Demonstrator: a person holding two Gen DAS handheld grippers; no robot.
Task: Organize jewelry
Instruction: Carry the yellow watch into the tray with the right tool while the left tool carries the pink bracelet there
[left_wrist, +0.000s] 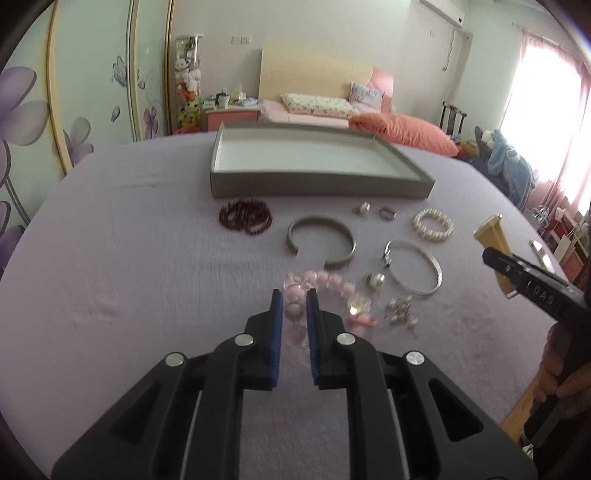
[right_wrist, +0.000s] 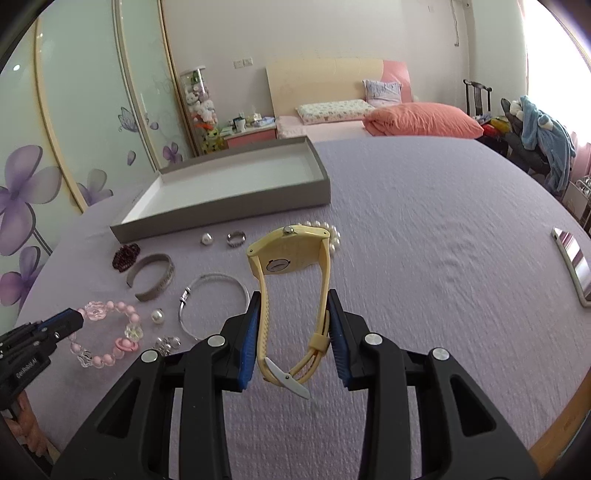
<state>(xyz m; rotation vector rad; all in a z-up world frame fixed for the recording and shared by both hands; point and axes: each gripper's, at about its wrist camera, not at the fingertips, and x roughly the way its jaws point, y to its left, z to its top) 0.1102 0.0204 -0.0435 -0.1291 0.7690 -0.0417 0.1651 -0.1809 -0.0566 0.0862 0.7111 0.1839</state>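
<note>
Lavender cloth (right_wrist: 424, 229) covers the desk in a bedroom. Nearest, the right gripper (right_wrist: 293, 325) has its fingers clamped on the strap of a yellow watch (right_wrist: 291, 254), held above the cloth. The left gripper (left_wrist: 294, 306) has its fingers closed around a bead of the pink bead bracelet (right_wrist: 107, 332). Beyond lie a silver bangle (left_wrist: 413, 267), open cuff (left_wrist: 321, 236), pearl bracelet (left_wrist: 433, 224) and dark red beads (left_wrist: 245, 216). Farthest stands the grey tray (left_wrist: 317, 184).

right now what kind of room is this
Most likely a bedroom: a bed with pillows stands by the far wall, a nightstand beside it, and a flower-printed sliding wardrobe along the left.
</note>
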